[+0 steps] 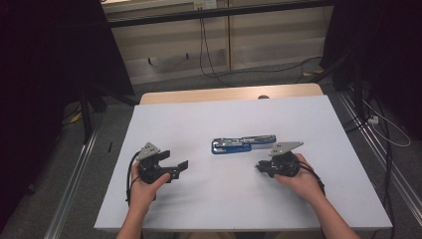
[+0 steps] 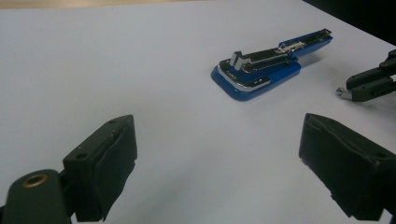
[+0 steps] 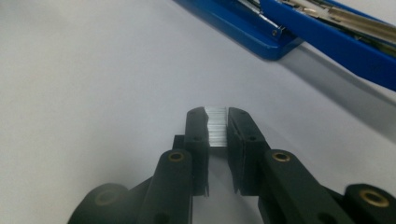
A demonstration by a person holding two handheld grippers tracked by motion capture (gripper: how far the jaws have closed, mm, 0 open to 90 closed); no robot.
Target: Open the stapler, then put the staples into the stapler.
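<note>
My right tool (image 3: 217, 128) is clamped on a strip of staples (image 3: 216, 127), just above the bench (image 1: 199, 119). The open blue stapler (image 1: 242, 144) lies near the bench's middle, just beyond it. My left tool (image 2: 215, 163) stands wide apart, holding nothing, nearer the left edge.

No readable text, labels, brands, numbers or signs anywhere; nothing legible on the blue stapler (image 2: 261, 70), too small and blurred to tell
</note>
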